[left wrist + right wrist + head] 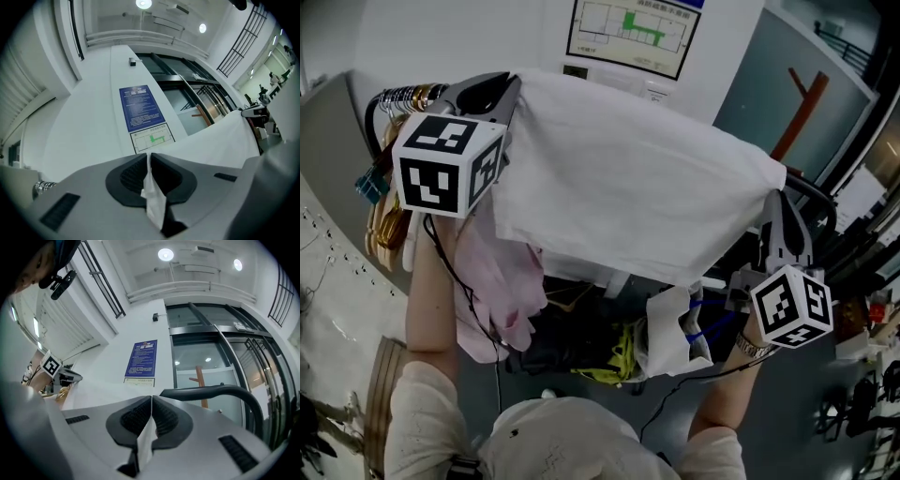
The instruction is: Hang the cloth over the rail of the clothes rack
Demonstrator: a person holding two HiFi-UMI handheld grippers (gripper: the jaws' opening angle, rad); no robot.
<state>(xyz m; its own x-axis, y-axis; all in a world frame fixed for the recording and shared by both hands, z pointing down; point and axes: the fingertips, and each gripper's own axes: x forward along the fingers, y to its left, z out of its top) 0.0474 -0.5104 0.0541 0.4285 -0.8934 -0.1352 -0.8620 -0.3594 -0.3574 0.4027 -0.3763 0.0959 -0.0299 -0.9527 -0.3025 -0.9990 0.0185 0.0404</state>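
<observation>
A white cloth (pixel 628 187) is stretched out flat between my two grippers in the head view. My left gripper (pixel 502 89) is shut on its upper left corner, beside the chrome rail end (pixel 408 97) of the rack. My right gripper (pixel 778 202) is shut on the cloth's right corner, next to a black curved rail (pixel 814 195). In the left gripper view the jaws (pixel 149 157) pinch a fold of cloth (pixel 153 199), and the sheet runs off to the right. In the right gripper view the jaws (pixel 151 399) clamp the cloth (pixel 145 441), with the black rail (pixel 220 392) just beyond.
Wooden hangers (pixel 386 230) and a pink garment (pixel 502 291) hang at the left under the cloth. Below lie dark and yellow items (pixel 614 352) and a white bag (pixel 670 333). A wall poster (pixel 628 28) is behind; a wooden coat stand (pixel 802 108) is at the right.
</observation>
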